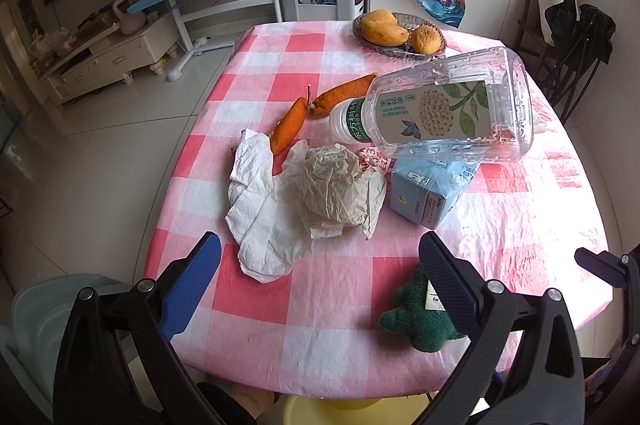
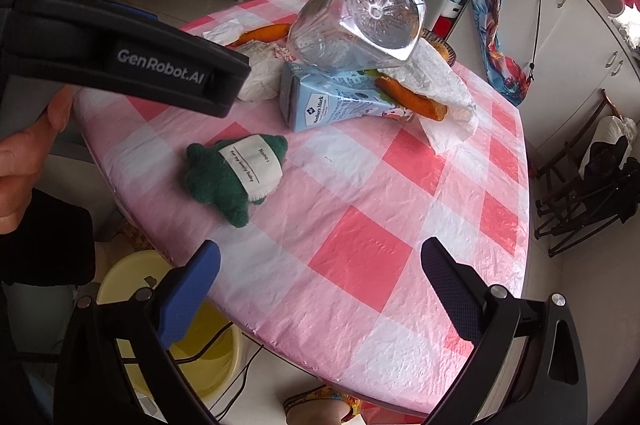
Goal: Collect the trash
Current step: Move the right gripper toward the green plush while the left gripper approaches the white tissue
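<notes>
On the pink checked tablecloth (image 1: 332, 289) lies a heap of trash. A clear plastic bottle (image 1: 440, 109) rests tilted on a light blue carton (image 1: 432, 193). In front of them lie crumpled white tissue (image 1: 260, 209) and a ball of wrapping paper (image 1: 332, 185). Orange peel strips (image 1: 288, 125) lie behind the tissue. My left gripper (image 1: 320, 265) stands open just short of the tissue, holding nothing. My right gripper (image 2: 320, 273) is open above the table's near edge, nothing between its fingers. The bottle (image 2: 360, 21) and carton (image 2: 332, 101) show further back there.
A green plush toy (image 2: 228, 177) lies near the table edge. A glass dish of mangoes (image 1: 396, 33) sits at the far side. A yellow bin (image 2: 200, 337) stands on the floor under the table edge. A person's hand (image 2: 24, 161) holds the left gripper's body (image 2: 120, 57).
</notes>
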